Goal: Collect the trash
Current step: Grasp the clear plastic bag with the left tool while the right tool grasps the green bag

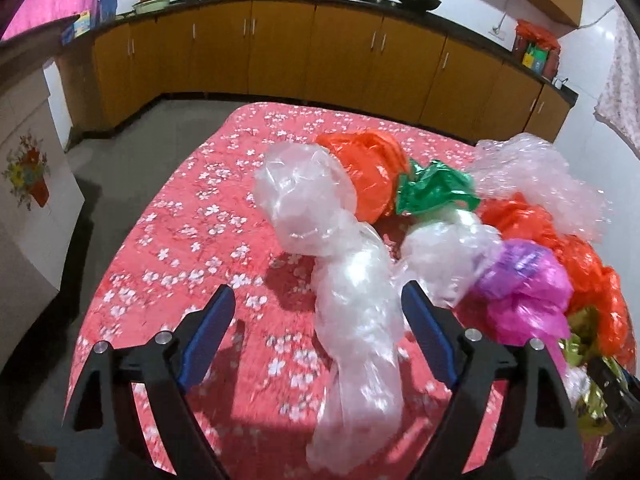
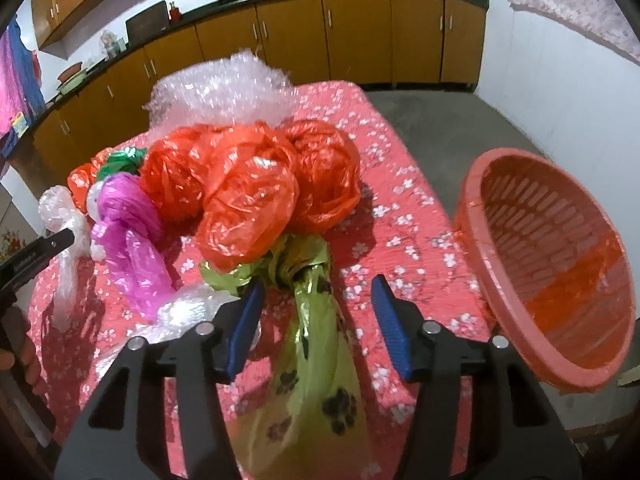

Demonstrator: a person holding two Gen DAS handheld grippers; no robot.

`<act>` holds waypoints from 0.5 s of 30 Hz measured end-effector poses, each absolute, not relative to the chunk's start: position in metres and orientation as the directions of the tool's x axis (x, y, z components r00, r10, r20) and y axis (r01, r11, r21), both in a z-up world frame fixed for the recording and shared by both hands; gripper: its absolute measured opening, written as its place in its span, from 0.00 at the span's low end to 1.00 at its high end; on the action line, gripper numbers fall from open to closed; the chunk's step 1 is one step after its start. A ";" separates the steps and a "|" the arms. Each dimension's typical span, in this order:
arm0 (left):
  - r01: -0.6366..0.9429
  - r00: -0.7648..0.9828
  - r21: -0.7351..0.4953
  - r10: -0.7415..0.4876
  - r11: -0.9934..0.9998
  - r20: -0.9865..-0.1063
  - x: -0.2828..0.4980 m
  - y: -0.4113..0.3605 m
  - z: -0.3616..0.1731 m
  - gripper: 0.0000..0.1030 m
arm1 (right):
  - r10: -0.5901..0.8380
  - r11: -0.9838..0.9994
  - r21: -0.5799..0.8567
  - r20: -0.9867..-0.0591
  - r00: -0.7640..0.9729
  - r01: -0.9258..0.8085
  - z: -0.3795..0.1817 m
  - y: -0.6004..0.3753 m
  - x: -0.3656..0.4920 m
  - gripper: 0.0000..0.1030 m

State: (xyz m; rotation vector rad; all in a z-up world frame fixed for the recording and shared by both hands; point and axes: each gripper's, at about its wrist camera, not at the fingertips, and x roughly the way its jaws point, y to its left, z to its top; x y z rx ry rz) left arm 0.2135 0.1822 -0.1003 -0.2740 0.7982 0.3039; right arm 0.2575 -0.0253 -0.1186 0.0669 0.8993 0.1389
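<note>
A heap of crumpled plastic bags lies on a table with a red flowered cloth. A long clear plastic bag lies between the fingers of my left gripper, which stands open; the pads do not press on it. My right gripper is open around a green-gold bag with black paw prints, with gaps on both sides. Behind it sit orange bags, a purple bag, bubble wrap and a green foil wrapper.
A pink slotted plastic basket stands tilted at the table's right edge, its mouth facing the heap, with orange plastic inside. Yellow kitchen cabinets under a dark counter run along the far wall. Grey floor surrounds the table.
</note>
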 end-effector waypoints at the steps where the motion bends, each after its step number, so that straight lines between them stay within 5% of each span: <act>1: -0.365 0.655 -0.123 0.160 0.923 -0.738 0.216 0.182 -0.102 0.81 | 0.152 0.988 0.120 -0.779 0.609 -0.094 -0.120 -0.025 0.259 0.50; 10: -0.323 0.629 -0.135 0.105 0.937 -0.770 0.231 0.177 -0.116 0.53 | 0.193 0.981 0.158 -0.796 0.574 -0.111 -0.131 -0.025 0.267 0.16; 12: -0.301 0.638 -0.155 0.078 0.941 -0.766 0.227 0.176 -0.115 0.41 | 0.206 0.979 0.172 -0.794 0.573 -0.113 -0.130 -0.026 0.266 0.14; 15: -0.281 0.652 -0.169 0.059 0.945 -0.755 0.222 0.175 -0.112 0.36 | 0.219 0.976 0.188 -0.785 0.579 -0.113 -0.128 -0.033 0.262 0.13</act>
